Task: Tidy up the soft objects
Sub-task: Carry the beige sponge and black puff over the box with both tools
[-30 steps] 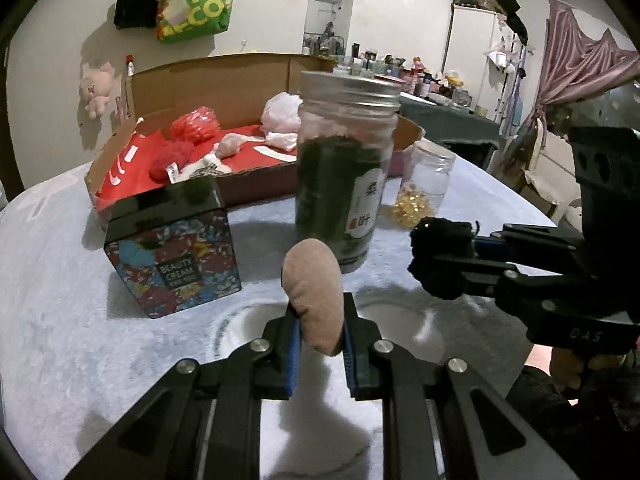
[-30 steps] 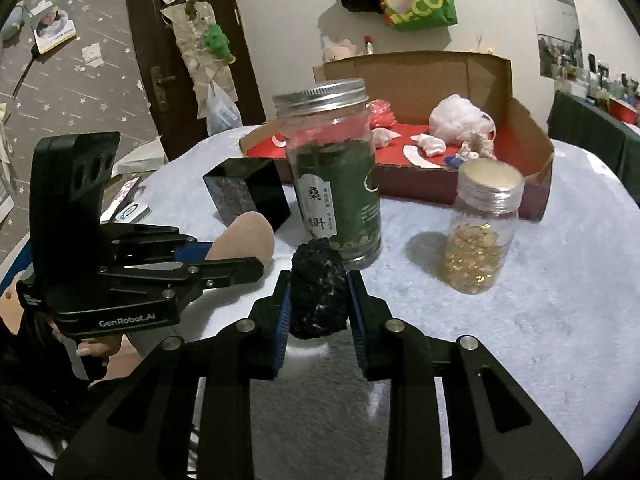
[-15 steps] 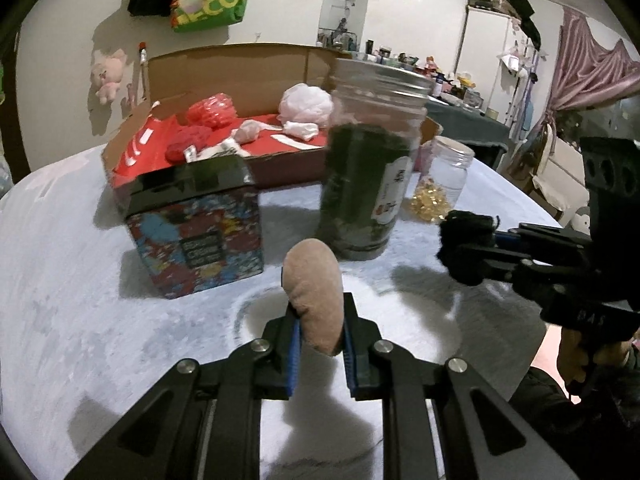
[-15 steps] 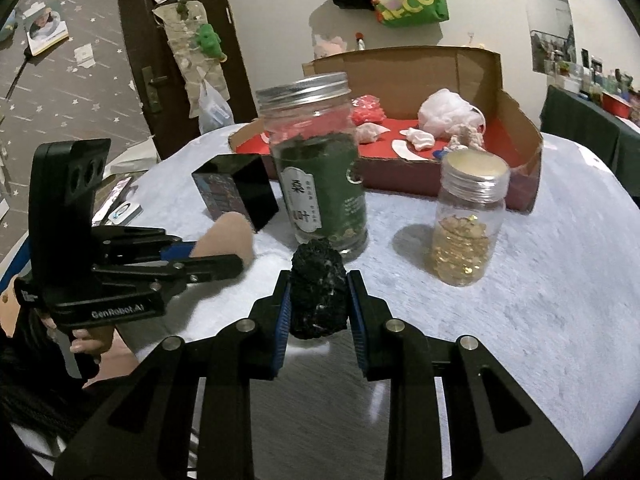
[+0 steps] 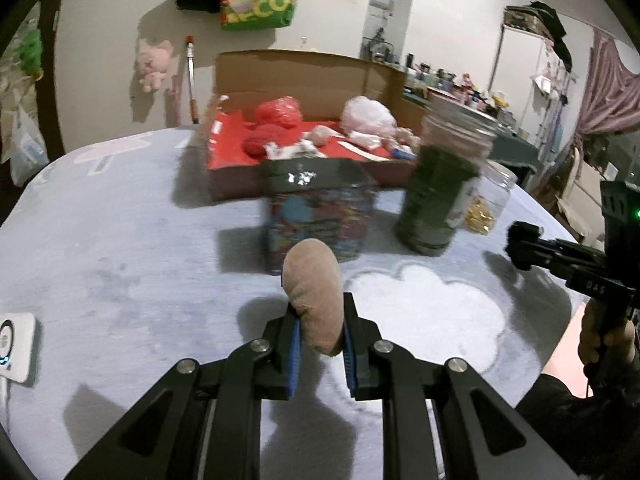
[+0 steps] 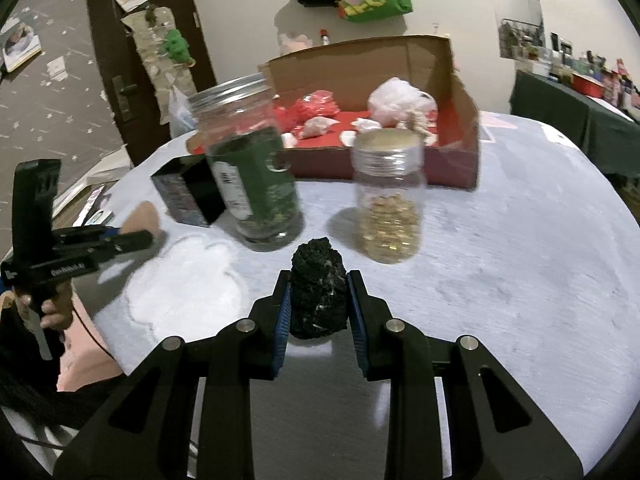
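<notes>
Table [image 5: 120, 240], round, under a pale blue fleece cover with a white cloud print; its near edge was cut off by the gripper arms in both views.

Cardboard box [image 5: 304, 80] stood at the far side, flaps up, red lining. Inside: a red bundle [image 5: 280, 110], a pale pink bundle [image 5: 368, 114], several small whitish pieces too blurred to name. The box's front wall was partly hidden behind the tin and jars.

Tall jar [image 6: 248, 168], metal lid, dark green contents, label unreadable through motion blur. In the left wrist view it hid most of the small jar [image 6: 388, 196], which held yellow beads or capsules; which, could not be told.

Patterned tin [image 5: 320, 208], dark lid, stood just in front of the box; lettering smeared.

Left gripper [image 5: 320, 340] was clamped on a tan soft oval [image 5: 314, 292], held upright above the cover; the oval's lower end was hidden between the blue pads. In the right wrist view only its tip showed past the fingers.

Right gripper [image 6: 318, 304] was clamped on a black fuzzy lump [image 6: 318, 288], held above the cover near the jars. In the left wrist view this lump was a dark blur at frame right.

A hand [image 5: 604, 340] gripped the right handle, partly cut off.

White device [image 5: 12, 346], left edge, cropped.
</notes>
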`<action>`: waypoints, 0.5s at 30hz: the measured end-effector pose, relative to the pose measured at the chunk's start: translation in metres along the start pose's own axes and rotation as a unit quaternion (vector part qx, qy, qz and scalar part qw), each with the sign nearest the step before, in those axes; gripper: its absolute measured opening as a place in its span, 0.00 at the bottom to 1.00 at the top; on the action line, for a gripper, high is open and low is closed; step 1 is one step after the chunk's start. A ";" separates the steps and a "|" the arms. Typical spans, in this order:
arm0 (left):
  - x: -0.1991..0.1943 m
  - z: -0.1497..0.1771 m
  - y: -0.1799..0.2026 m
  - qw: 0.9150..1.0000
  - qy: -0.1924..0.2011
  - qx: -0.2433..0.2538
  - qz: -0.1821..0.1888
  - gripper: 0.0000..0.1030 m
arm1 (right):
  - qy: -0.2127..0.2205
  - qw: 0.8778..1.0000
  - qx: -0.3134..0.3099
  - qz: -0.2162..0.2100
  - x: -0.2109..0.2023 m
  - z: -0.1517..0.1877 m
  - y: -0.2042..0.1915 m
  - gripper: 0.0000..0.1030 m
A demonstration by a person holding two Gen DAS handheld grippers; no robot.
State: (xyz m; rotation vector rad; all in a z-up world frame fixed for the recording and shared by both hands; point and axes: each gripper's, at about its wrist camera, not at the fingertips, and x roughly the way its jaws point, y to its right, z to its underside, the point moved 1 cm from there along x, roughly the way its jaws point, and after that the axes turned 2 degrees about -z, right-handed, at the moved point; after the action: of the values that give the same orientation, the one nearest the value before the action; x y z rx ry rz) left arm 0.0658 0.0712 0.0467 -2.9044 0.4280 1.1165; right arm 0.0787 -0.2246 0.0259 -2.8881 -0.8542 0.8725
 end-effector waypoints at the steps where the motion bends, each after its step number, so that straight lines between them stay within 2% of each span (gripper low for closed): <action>1: -0.001 0.000 -0.004 1.000 0.002 -0.002 -0.005 0.18 | 0.001 1.000 0.003 0.003 -0.001 0.000 0.004 0.25; 7: 0.000 -0.001 -0.024 1.000 -0.001 -0.005 -0.025 0.18 | 0.003 1.000 0.020 0.015 -0.006 -0.001 0.022 0.25; 15: 0.010 -0.011 -0.043 1.000 -0.004 0.010 -0.024 0.18 | 0.000 0.999 0.018 0.038 -0.006 -0.010 0.045 0.25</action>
State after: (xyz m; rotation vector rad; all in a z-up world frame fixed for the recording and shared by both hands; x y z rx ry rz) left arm 0.0910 0.1089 0.0435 -2.8770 0.3644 1.1100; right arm 0.1025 -0.2644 0.0302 -2.9063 -0.7252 0.8836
